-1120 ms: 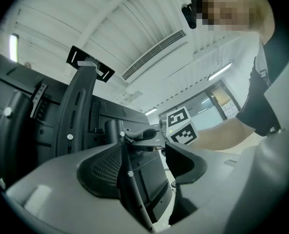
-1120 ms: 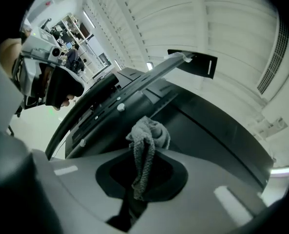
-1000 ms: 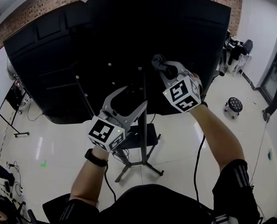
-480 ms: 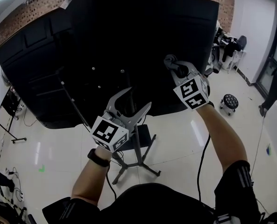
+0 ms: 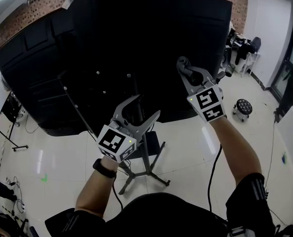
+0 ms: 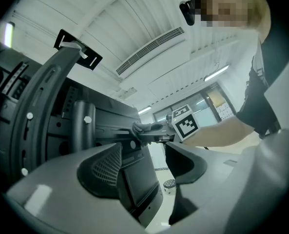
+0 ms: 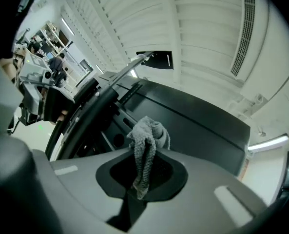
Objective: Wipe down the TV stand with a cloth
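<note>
Since the grey cloth (image 7: 146, 145) is pinched in the shut jaws of the right gripper (image 5: 182, 68) up at the black TV back (image 5: 62, 58), wiping seems under way, while the left gripper (image 5: 147, 105), jaws wide apart and empty, hovers by the TV stand pole (image 5: 147, 162).

Head view looks down; both gripper views closely face the TV stand (image 5: 148, 162).

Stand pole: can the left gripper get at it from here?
Probably yes. The left gripper is open and empty, and the pole stands close ahead of it with nothing between. The right gripper, shut on the cloth, is off to the side.
</note>
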